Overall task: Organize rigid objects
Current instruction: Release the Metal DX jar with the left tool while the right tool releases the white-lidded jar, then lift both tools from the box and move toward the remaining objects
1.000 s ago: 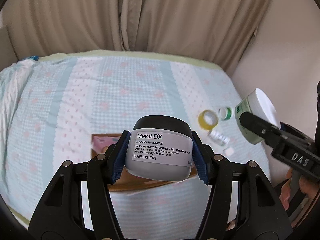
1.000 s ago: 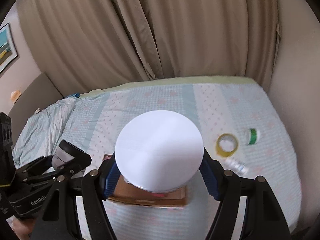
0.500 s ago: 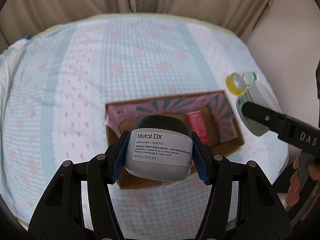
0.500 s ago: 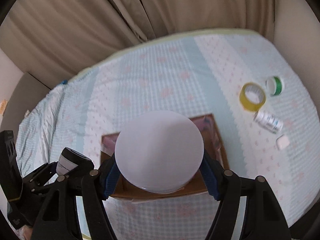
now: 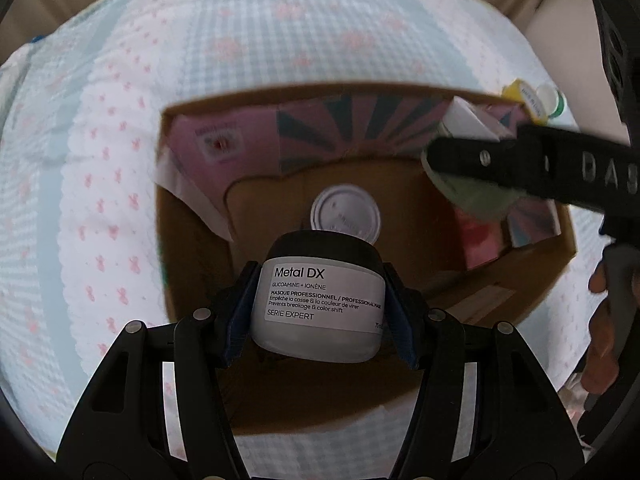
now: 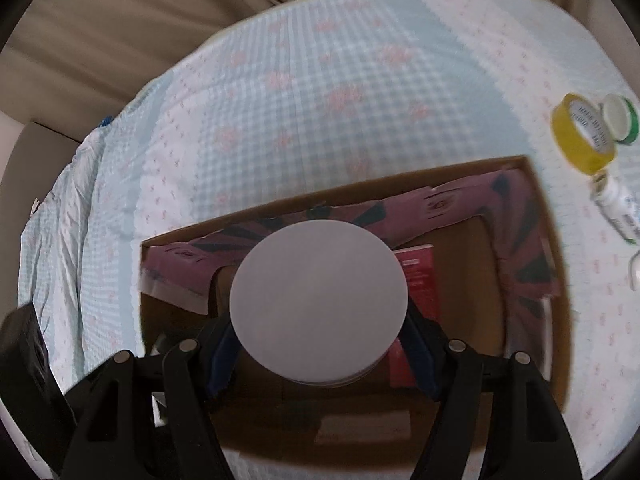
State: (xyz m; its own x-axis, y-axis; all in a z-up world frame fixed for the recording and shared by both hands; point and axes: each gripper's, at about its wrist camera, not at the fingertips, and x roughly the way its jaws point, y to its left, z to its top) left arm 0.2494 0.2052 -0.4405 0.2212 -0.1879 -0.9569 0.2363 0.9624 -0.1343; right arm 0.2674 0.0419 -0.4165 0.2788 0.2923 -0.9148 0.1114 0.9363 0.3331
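Note:
My left gripper (image 5: 320,300) is shut on a grey Metal DX jar (image 5: 320,304) with a black lid, held over the near left part of an open cardboard box (image 5: 532,280). A white round lid (image 5: 346,216) lies on the box floor just beyond the jar. My right gripper (image 6: 320,320) is shut on a pale green tub with a white lid (image 6: 318,306), low over the same box (image 6: 560,320). In the left wrist view that tub (image 5: 476,196) and a black finger (image 5: 520,164) sit over the box's right side.
The box rests on a blue and pink patterned bedspread (image 6: 320,80). Pink flaps (image 6: 460,208) and a red packet (image 6: 420,280) line its inside. Right of it lie a yellow tape roll (image 6: 580,136), a green tape roll (image 6: 620,120) and a small white bottle (image 6: 616,208). Curtains (image 6: 120,40) hang behind.
Both grippers have come down and tilted toward the box, which now fills both views. Each still grips its container. The curtains have nearly left the left wrist view.

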